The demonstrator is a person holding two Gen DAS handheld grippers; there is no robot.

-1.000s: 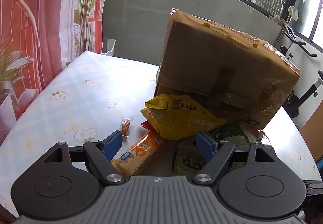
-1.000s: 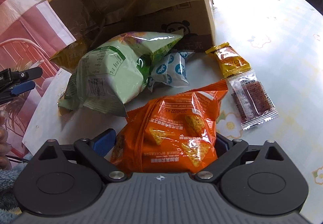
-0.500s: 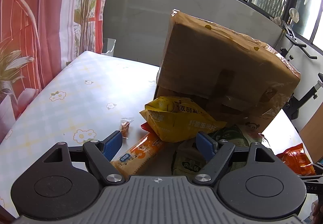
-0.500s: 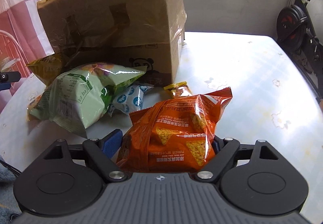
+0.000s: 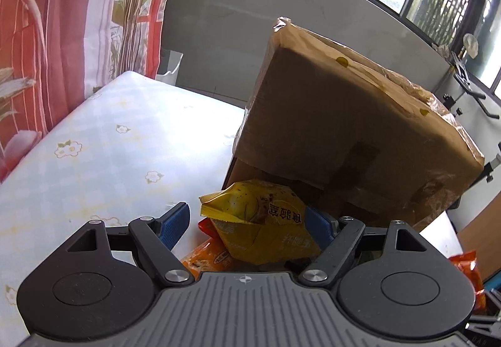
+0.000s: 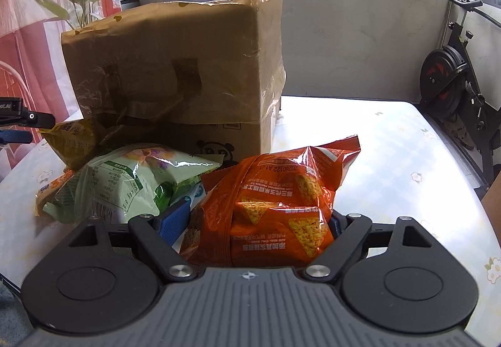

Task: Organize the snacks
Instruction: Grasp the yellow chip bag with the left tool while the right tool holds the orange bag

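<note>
Right gripper point(image 6: 255, 223) is clamped on the crinkly orange foil bag of triangle corn chips point(image 6: 278, 199), bag lifted clear of the floral-check tablecloth table point(image 6: 407, 159), held in front of the tall brown taped cardboard box point(image 6: 175, 77). Box stands toward the table's far edge, its front side tilted over the pile.

Left gripper point(image 5: 247, 223) is wide apart, blue pads either side of the puffy yellow foil snack bag point(image 5: 263, 231) but not visibly pressing it; bag leans at the box's base, on top of an orange wrapped biscuit pack point(image 5: 206, 256). Pale green plastic chip bag point(image 6: 131, 184) lies just beside, near the table's front edge in the right view.

Step, my read: pick phase, one bag in hand, second being lined up. Box opening isn't visible, so drop spot unclear.

Next: close left on the yellow bag mid-body, gently, it's air-filled and will slip or crush. Then carry orange bag to wherever snacks are grouped.
</note>
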